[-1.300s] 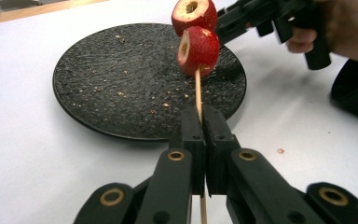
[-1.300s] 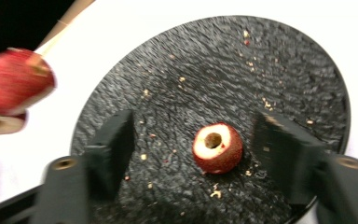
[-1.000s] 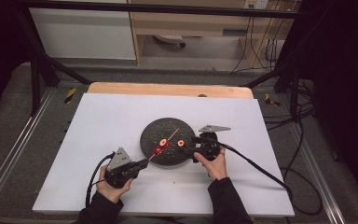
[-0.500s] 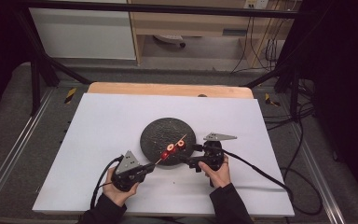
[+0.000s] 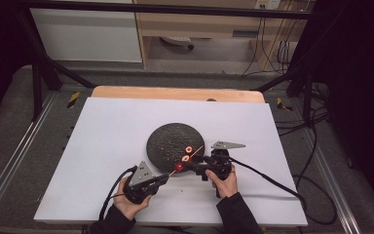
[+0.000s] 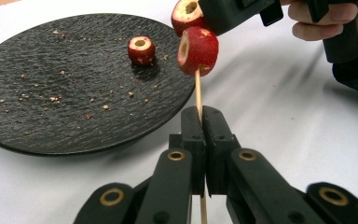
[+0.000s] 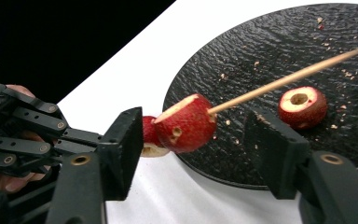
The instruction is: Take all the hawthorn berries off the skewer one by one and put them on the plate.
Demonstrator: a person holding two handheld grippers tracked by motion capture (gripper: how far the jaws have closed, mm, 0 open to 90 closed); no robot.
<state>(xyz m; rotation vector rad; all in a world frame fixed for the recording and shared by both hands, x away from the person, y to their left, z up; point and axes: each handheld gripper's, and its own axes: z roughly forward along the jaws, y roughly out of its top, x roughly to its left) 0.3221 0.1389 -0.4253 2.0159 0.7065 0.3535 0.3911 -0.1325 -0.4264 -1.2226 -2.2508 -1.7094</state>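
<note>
My left gripper [image 5: 164, 178] [image 6: 203, 112] is shut on a thin wooden skewer [image 6: 197, 91] that slants up to the right over the front rim of a black plate [image 5: 165, 139] [image 6: 51, 79]. Two red cored fruit pieces sit on the skewer. The lower fruit [image 6: 198, 50] [image 5: 179, 166] is nearer my left jaws. The upper fruit [image 7: 184, 123] [image 5: 185, 158] lies between the jaws of my right gripper [image 7: 196, 125] [image 5: 190, 161], which have just been closing around it, with gaps still showing on both sides. A third fruit [image 7: 303, 106] [image 6: 141, 49] lies loose on the plate.
Crumbs dot the black plate [image 7: 279, 42]. It rests on a white sheet [image 5: 117, 126] over a wooden table [image 5: 175, 92]. Cables [image 5: 268, 180] trail from both grippers across the sheet. Dark metal frame rails [image 5: 9, 156] run along both sides.
The left gripper has carried the skewer and its fruit rightwards and toward the person, to the plate's front rim. The right gripper's jaws have narrowed around the upper fruit.
</note>
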